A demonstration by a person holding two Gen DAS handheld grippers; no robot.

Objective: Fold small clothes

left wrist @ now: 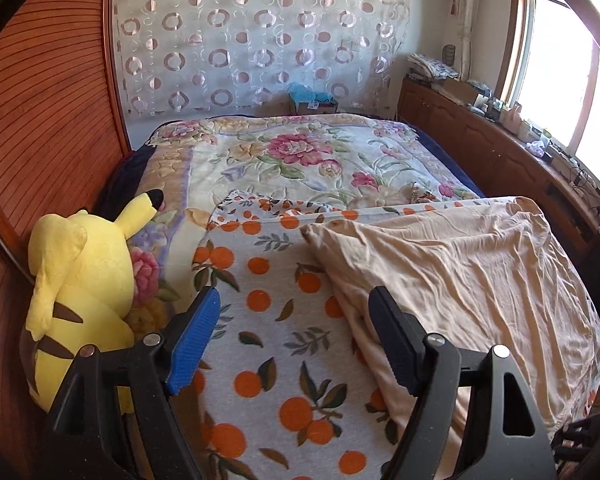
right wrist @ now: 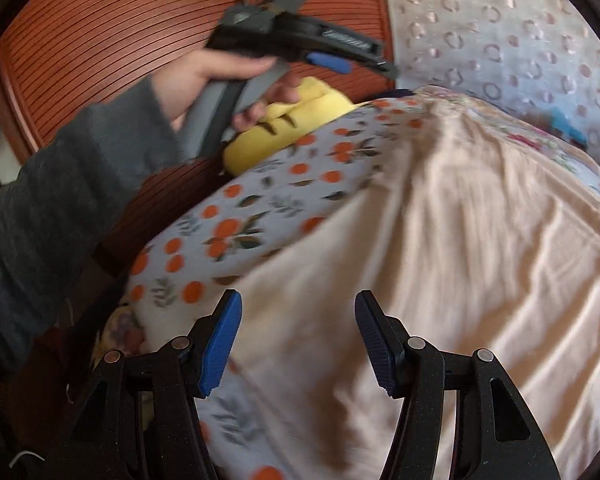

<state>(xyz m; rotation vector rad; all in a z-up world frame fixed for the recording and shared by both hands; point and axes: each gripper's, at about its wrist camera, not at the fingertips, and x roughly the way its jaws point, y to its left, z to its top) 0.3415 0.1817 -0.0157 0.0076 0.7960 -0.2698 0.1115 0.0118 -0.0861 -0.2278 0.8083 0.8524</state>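
The jaws of the left gripper (left wrist: 294,320) stand wide apart with nothing pressed between them, seen from the left wrist. Its left blue pad hangs over the orange-print sheet (left wrist: 268,320); its right pad sits at the near left edge of the peach garment (left wrist: 460,272), and whether it touches the cloth cannot be told. The garment lies wrinkled across the right half of the sheet, its far edge running along the sheet's far edge and its right side draping toward the bed's right edge. Between the pads the sheet is bare. A yellow plush toy (left wrist: 80,280) sits at the bed's left edge against the ribbed wooden panel (left wrist: 40,120). Beyond the sheet the floral blanket (left wrist: 300,152) runs flat to the far end of the bed, open and uncluttered. A wooden cabinet (left wrist: 480,140) lines the right side.

From the right wrist, a blurred view, the jaws of the right gripper (right wrist: 298,340) are also apart and hold nothing; both pads hover above the peach garment (right wrist: 440,220), near its left edge. The garment fills the middle and right. A hand (right wrist: 204,80) in a grey sleeve (right wrist: 60,200) holds the left gripper (right wrist: 332,54) above the plush toy (right wrist: 284,120) at the bed's left edge.
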